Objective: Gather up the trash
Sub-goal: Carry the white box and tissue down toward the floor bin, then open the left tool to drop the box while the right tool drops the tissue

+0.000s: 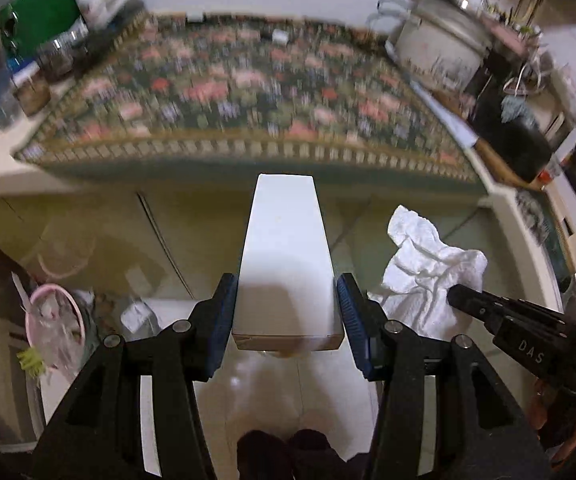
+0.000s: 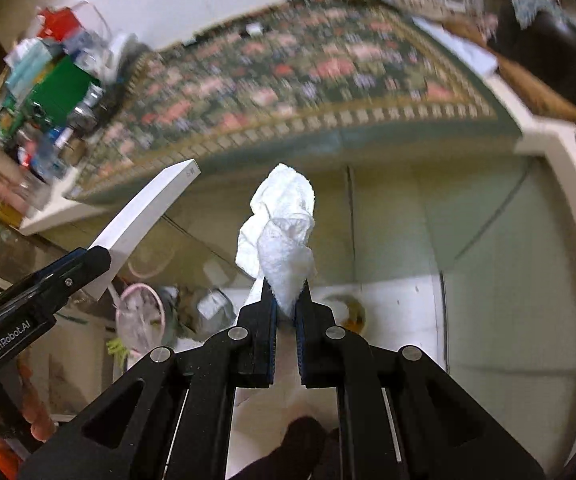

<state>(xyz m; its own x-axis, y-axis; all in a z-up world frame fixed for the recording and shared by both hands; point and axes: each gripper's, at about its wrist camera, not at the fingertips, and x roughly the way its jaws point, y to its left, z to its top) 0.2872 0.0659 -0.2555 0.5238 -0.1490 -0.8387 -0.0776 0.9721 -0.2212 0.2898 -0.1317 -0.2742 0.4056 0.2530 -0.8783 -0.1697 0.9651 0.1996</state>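
**Both grippers loaded, held off the counter edge**

The left gripper [image 1: 286, 308] is clamped across the near end of a white box [image 1: 288, 248]: long, flat, smooth-faced cardboard with a brown end, its long axis running forward along the fingers toward the floral tablecloth [image 1: 248, 92]. The right gripper [image 2: 286, 312] is closed tight on a crumpled white paper towel [image 2: 282, 224], soft and dimpled, bunching upward past the blue ribbed pads [image 2: 272, 332]. Both items hang in front of the pale cabinet doors [image 2: 467, 216].
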